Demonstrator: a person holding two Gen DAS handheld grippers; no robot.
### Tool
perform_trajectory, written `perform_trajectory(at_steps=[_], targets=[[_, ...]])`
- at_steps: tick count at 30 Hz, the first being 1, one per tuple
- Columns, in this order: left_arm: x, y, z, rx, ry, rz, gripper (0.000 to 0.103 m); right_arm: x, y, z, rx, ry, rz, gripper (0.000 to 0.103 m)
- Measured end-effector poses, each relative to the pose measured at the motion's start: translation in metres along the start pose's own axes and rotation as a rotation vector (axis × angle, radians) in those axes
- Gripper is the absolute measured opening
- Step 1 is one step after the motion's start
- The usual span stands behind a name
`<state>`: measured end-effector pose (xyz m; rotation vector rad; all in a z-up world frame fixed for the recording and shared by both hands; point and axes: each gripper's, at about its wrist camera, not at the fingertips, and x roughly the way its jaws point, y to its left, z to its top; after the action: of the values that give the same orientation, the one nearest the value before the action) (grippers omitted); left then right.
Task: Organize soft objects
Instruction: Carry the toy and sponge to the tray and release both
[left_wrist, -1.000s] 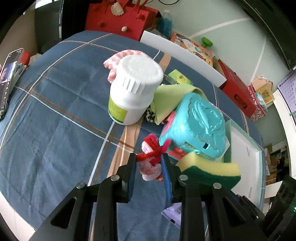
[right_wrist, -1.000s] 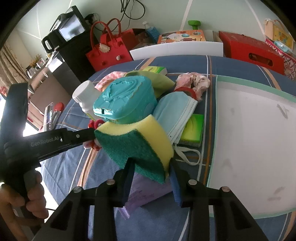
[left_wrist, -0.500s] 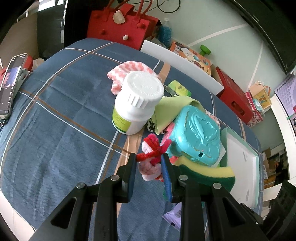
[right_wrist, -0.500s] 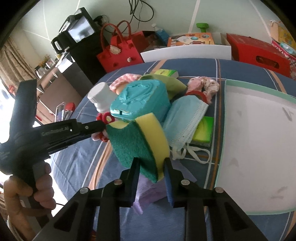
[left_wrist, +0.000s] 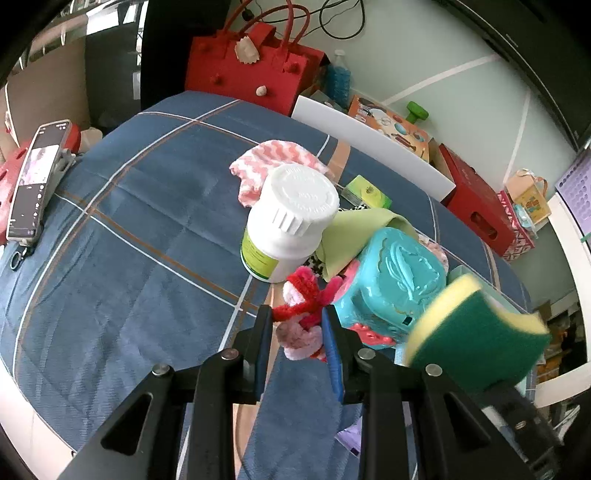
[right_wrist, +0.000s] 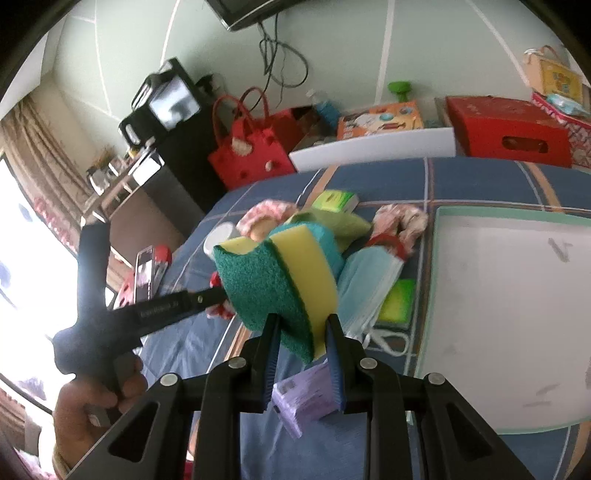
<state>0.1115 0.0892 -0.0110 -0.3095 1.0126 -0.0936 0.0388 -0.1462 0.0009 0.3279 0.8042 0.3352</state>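
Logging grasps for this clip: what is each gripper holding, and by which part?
Left gripper pinches the red-and-pink plush toy across its body. Right gripper clamps the sponge at its lower end.

Walls are pale green w/ thin white lines (right_wrist: 388, 55). A black screen (right_wrist: 255, 9) hangs up top, wires (right_wrist: 280, 59) dangle under it. Bright window (right_wrist: 22, 236) on the left w/ brown curtains (right_wrist: 26, 136), lots of light coming in. A dark cabinet (right_wrist: 173, 173) stands by the wall w/ a black box w/ a screen (right_wrist: 166, 103) on top. The bench has a blue cloth (left_wrist: 110, 229) w/ white & brown stripes.
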Motion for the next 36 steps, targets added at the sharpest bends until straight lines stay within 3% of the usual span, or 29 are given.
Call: perform_trajectory(at_steps=[14, 22, 26, 31, 36], targets=[[-0.006, -0.009, -0.001, 0.024, -0.047, 0.000, 0.028, -0.047, -0.029, 0.041, 0.063, -0.160, -0.085, 0.026], [-0.017, -0.026, -0.003, 0.076, -0.112, 0.021, 0.028, -0.072, -0.075, 0.038, 0.159, -0.235, -0.123, 0.026], [-0.029, -0.044, -0.002, 0.102, -0.138, 0.001, 0.028, -0.082, -0.108, 0.037, 0.224, -0.251, -0.212, 0.026], [-0.043, -0.087, 0.000, 0.232, -0.149, 0.002, 0.028, -0.088, -0.148, 0.033, 0.323, -0.242, -0.316, 0.026], [-0.046, -0.138, 0.007, 0.361, -0.153, -0.013, 0.028, -0.094, -0.187, 0.024, 0.468, -0.242, -0.337, 0.026]])
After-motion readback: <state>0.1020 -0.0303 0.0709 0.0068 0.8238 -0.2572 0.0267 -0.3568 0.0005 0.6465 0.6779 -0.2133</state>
